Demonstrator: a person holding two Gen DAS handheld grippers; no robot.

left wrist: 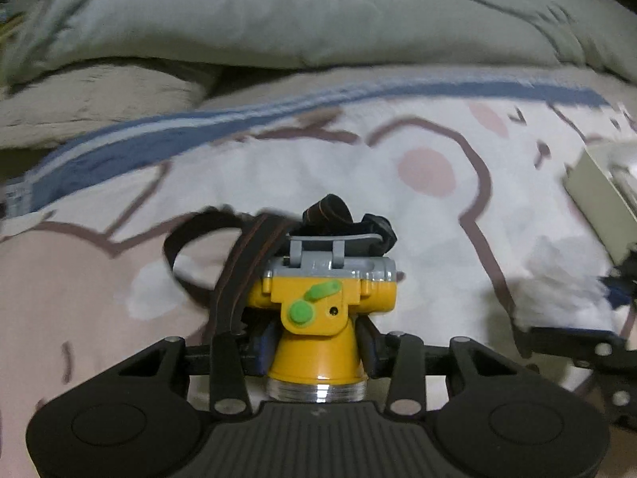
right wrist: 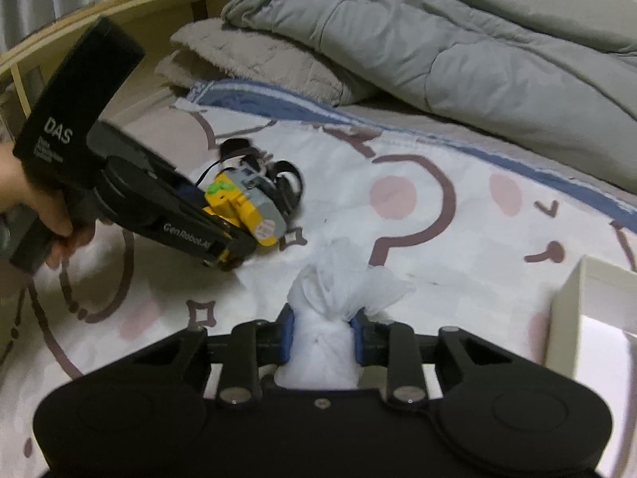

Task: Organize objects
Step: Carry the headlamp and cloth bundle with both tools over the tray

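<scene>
A yellow and grey headlamp (left wrist: 318,306) with green knobs and a black strap (left wrist: 239,263) lies on the patterned bed sheet. My left gripper (left wrist: 316,342) is shut on its yellow cone, blue pads pressing both sides. From the right wrist view the same headlamp (right wrist: 243,207) sits in the left gripper (right wrist: 233,245), held by a person's hand (right wrist: 47,207). My right gripper (right wrist: 323,334) is shut on a bunched white plastic bag (right wrist: 330,302), which bulges out in front of the pads. In the left wrist view the bag (left wrist: 557,290) shows at the right.
A white box (right wrist: 597,318) stands open at the right edge, also visible as the box (left wrist: 601,199) in the left wrist view. A grey duvet (right wrist: 458,40) and a beige pillow (right wrist: 254,59) lie at the back. A wooden bed frame (right wrist: 119,4) curves behind.
</scene>
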